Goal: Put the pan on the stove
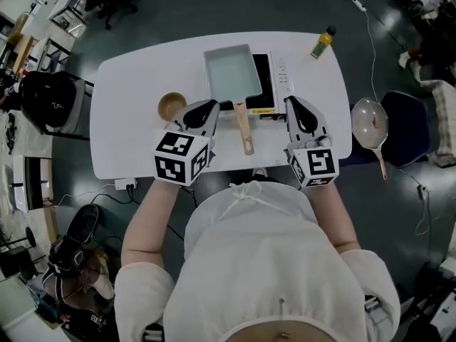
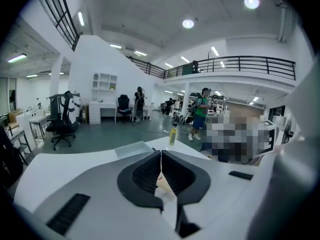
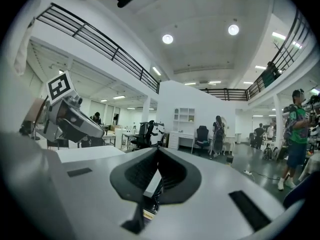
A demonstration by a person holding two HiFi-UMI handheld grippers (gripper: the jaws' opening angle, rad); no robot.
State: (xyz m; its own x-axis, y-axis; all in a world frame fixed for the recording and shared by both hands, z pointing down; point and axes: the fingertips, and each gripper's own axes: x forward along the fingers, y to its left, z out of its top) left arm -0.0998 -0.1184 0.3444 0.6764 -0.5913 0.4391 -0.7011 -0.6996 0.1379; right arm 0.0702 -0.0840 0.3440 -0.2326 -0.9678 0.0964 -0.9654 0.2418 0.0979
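Note:
A pale blue rectangular pan (image 1: 231, 73) with a wooden handle (image 1: 244, 130) rests on the black stove (image 1: 268, 84) at the middle of the white table (image 1: 128, 98); the handle points toward me. My left gripper (image 1: 212, 106) hovers just left of the handle, its jaws closed together with nothing between them. In the left gripper view the left gripper (image 2: 161, 152) shows its tips touching. My right gripper (image 1: 290, 101) sits right of the stove, also shut and empty, as the right gripper (image 3: 159, 149) shows in its own view.
A round wooden bowl (image 1: 171, 106) lies left of the left gripper. A small yellow bottle (image 1: 323, 42) stands at the table's far right corner. A second pan (image 1: 370, 123) rests on a dark chair beyond the right edge. Cables trail on the floor.

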